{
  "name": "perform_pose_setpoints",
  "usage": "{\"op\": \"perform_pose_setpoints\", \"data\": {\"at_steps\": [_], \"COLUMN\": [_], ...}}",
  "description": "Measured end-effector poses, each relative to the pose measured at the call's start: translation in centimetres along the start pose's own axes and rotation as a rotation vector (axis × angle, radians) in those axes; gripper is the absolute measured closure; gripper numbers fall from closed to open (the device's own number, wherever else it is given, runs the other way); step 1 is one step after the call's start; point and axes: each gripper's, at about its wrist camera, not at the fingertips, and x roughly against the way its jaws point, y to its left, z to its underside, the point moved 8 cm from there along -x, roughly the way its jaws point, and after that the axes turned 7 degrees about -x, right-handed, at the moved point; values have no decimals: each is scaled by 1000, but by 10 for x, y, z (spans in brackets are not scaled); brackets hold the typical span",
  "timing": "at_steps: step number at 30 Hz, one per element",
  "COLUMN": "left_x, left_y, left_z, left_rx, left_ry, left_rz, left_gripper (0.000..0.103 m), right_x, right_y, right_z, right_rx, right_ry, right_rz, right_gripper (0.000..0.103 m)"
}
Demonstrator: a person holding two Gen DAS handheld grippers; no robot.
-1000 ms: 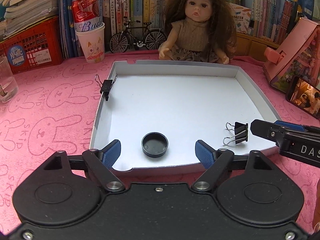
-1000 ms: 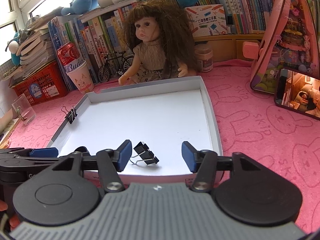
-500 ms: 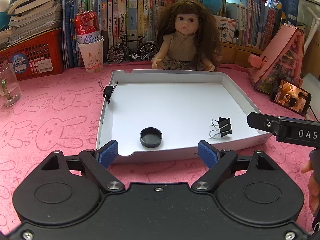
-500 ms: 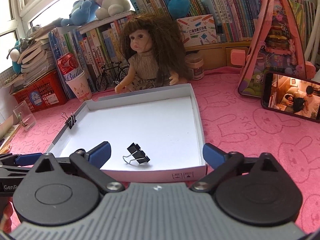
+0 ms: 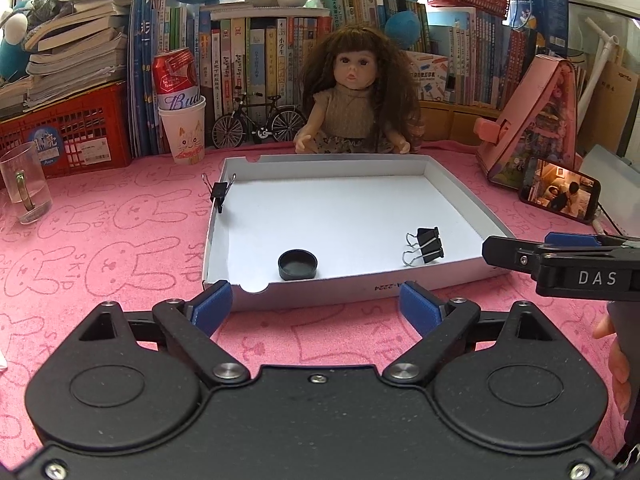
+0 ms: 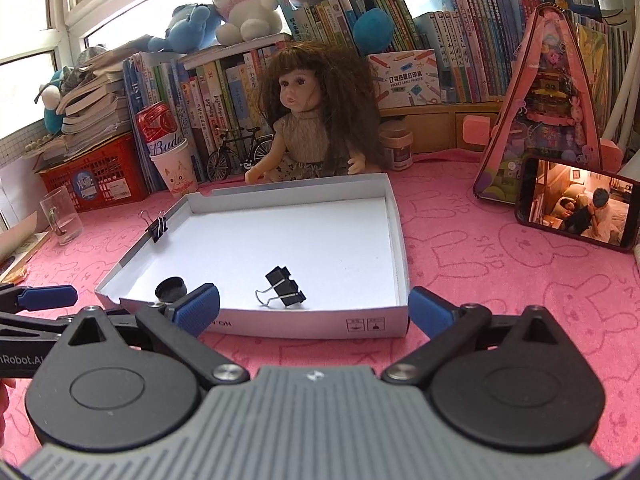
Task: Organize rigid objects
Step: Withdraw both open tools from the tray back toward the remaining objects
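A shallow white box (image 5: 452, 180) (image 6: 394, 216) lies on the pink cloth. Inside it lie a black round cap (image 5: 298, 265) (image 6: 171, 289) near the front and a black binder clip (image 5: 428, 243) (image 6: 283, 290). A second binder clip (image 5: 219, 194) (image 6: 158, 227) is clamped on the box's left wall. My left gripper (image 5: 316, 309) is open and empty, just in front of the box's near wall. My right gripper (image 6: 314, 313) is open and empty, in front of the box's near right corner; it also shows in the left wrist view (image 5: 560, 256).
A doll (image 5: 356, 96) sits behind the box, with a toy bicycle (image 5: 258, 122), a can in a paper cup (image 5: 180, 108) and a red crate (image 5: 64, 132). A glass mug (image 5: 24, 188) stands left. A phone (image 6: 576, 206) and pink toy house (image 6: 548, 108) stand right.
Both grippers have drawn back toward me, out of the box, and the right one has opened wider. The cap and the binder clip stay in the box.
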Motion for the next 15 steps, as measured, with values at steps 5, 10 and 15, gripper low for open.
{"op": "perform_pose_setpoints", "data": {"at_steps": [5, 10, 15], "left_x": [8, 11, 14], "left_y": [-1, 0, 2], "left_z": [7, 19, 28], "left_rx": [-3, -7, -14], "left_ry": [-14, -11, -15], "left_rz": [-3, -6, -21], "left_gripper": [13, 13, 12], "right_x": [6, 12, 18], "right_y": [-1, -3, -4], "right_z": [9, 17, 25], "right_rx": [13, 25, 32], "right_ry": [-1, -5, -11], "right_rz": [9, 26, 31], "right_gripper": [0, 0, 0]}}
